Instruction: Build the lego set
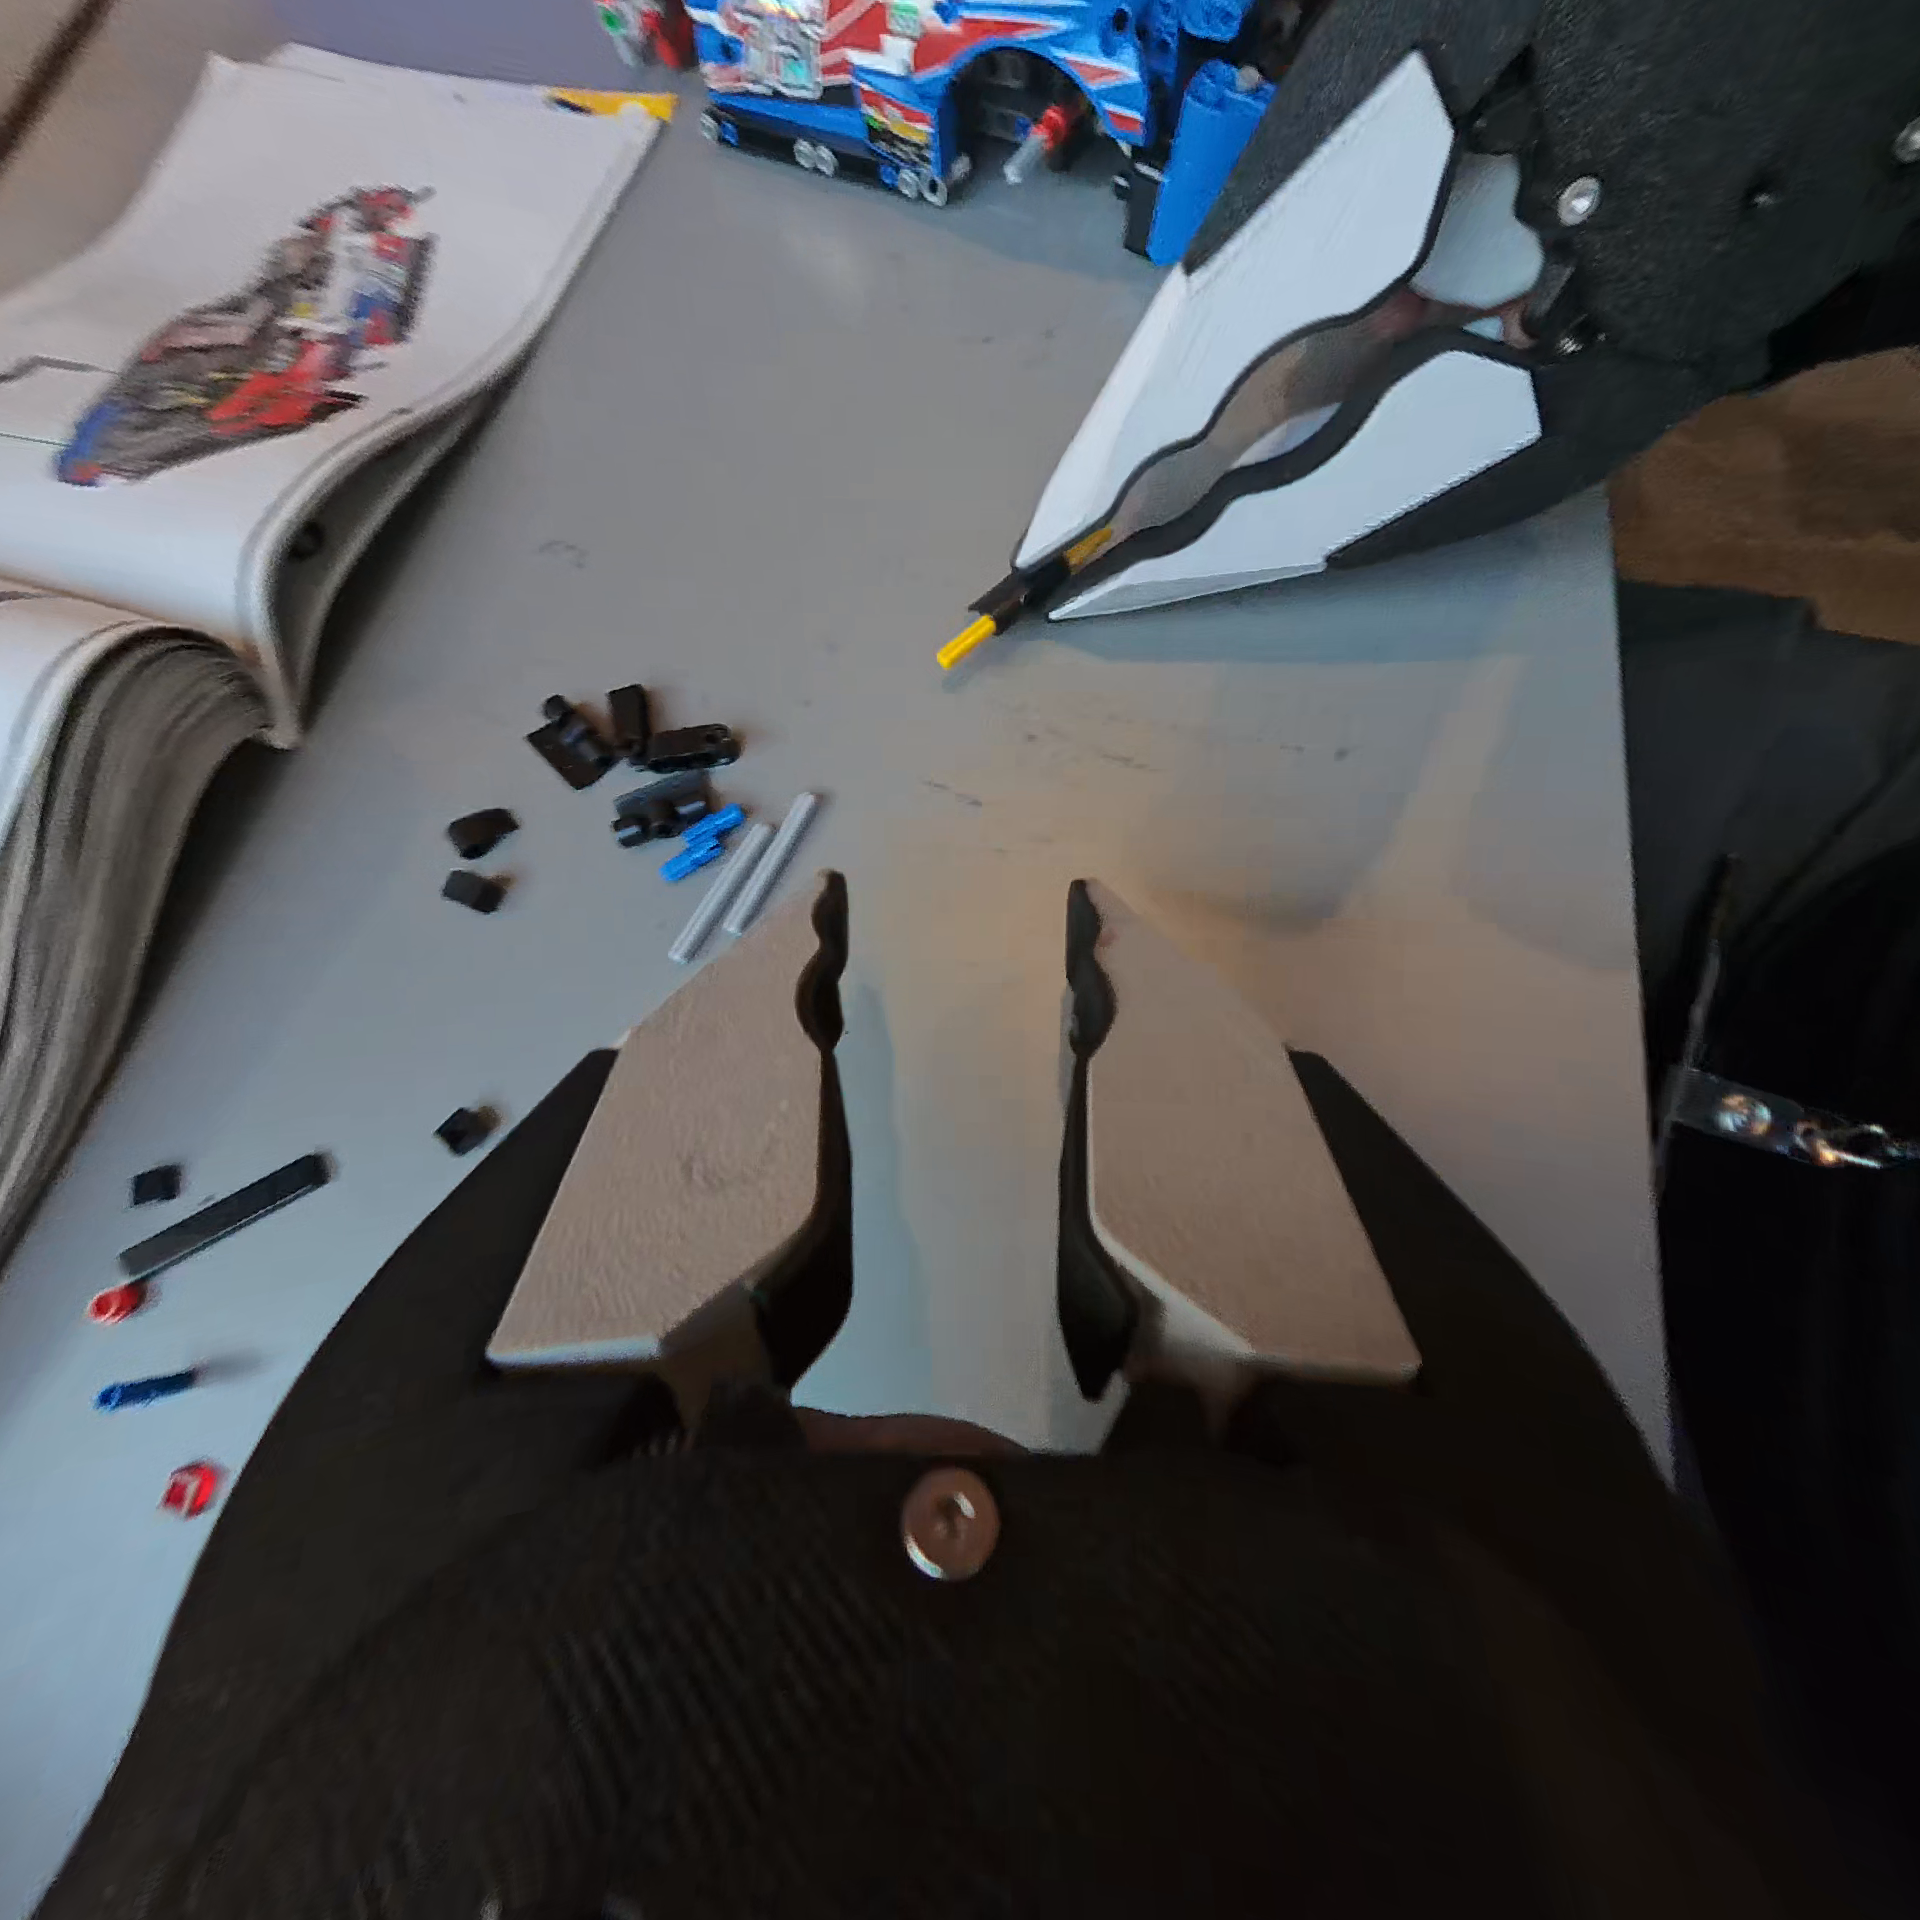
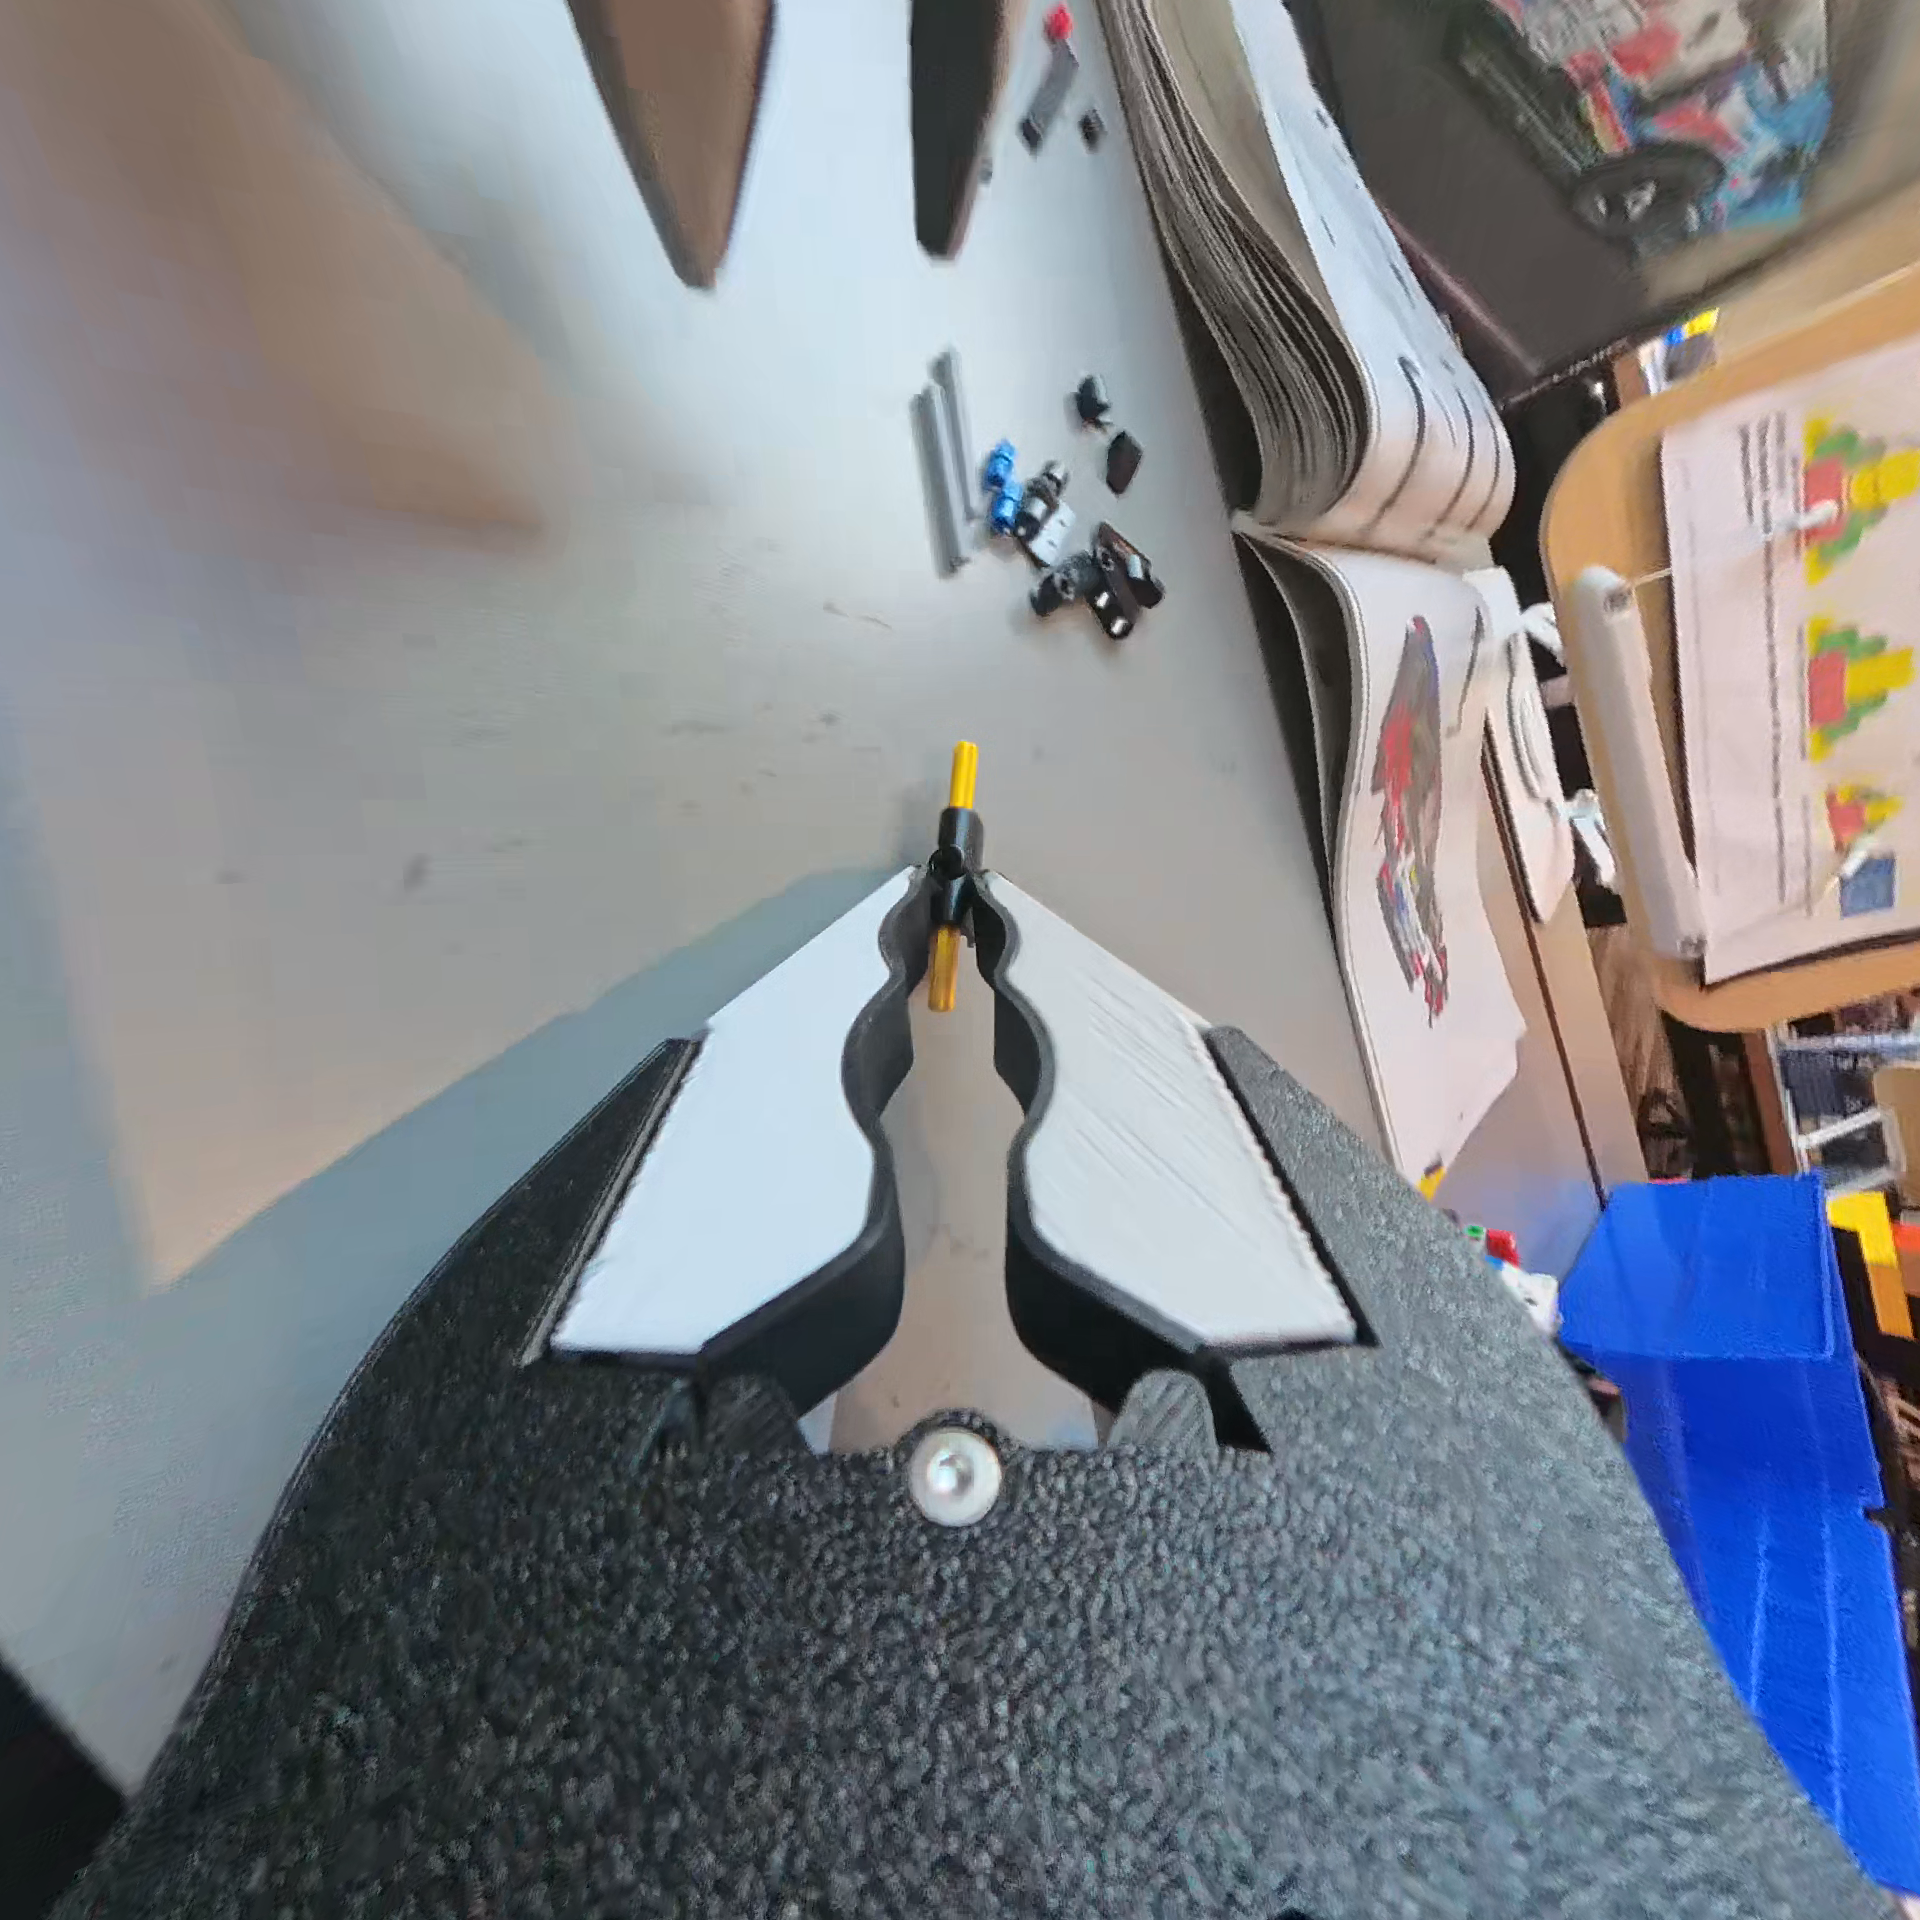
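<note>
Thin yellow rod (image 2: 962, 774) runs through a small black connector (image 2: 956, 857), both ends sticking out; the right gripper (image 2: 951, 883) pinches the connector at its very tips, low over the grey table (image 2: 416, 623). The left gripper (image 1: 954, 899) hovers near it with fingers spread, nothing between them, loose black, blue and grey pieces (image 1: 665, 800) just beside. An open instruction book (image 1: 260, 343) and the blue car model (image 1: 935, 94) lie farther out.

L hand-held gripper (image 1: 956, 914) agape, R hand-held gripper (image 1: 1039, 601) pinching yellow axle (image 1: 964, 641)
</note>
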A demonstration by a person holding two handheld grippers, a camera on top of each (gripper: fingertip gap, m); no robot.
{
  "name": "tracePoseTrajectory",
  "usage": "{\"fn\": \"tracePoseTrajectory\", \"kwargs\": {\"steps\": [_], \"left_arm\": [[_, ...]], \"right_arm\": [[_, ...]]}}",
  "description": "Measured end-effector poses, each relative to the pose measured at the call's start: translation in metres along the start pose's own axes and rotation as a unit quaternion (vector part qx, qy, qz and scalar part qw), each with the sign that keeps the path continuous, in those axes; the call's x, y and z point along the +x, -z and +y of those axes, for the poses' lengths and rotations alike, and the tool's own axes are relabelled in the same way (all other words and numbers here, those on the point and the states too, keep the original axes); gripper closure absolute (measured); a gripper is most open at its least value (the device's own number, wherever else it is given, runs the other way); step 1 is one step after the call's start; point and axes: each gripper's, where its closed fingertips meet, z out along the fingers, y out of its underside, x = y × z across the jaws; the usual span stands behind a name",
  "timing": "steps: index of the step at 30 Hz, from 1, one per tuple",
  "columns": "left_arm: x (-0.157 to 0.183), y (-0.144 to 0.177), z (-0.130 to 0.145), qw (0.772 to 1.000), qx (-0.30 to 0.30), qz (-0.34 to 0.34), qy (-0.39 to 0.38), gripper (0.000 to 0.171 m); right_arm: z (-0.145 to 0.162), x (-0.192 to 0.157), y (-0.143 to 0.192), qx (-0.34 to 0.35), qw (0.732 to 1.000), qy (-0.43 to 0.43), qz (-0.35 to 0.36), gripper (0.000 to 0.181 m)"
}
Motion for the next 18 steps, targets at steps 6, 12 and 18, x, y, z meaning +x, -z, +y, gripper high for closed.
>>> {"fn": "tracePoseTrajectory", "kwargs": {"steps": [6, 12, 18], "left_arm": [[-0.029, 0.011, 0.003, 0.992, 0.051, -0.105, -0.039, 0.129], [-0.035, 0.011, 0.006, 0.989, 0.068, -0.119, -0.052, 0.129], [-0.043, 0.022, 0.004, 0.986, 0.089, -0.135, -0.046, 0.130]], "right_arm": [[0.009, 0.017, -0.014, -0.057, 0.998, -0.005, 0.035, 0.175], [0.013, 0.020, -0.019, -0.114, 0.991, -0.061, 0.023, 0.173], [-0.004, 0.010, -0.015, -0.088, 0.990, -0.107, -0.005, 0.162]]}}
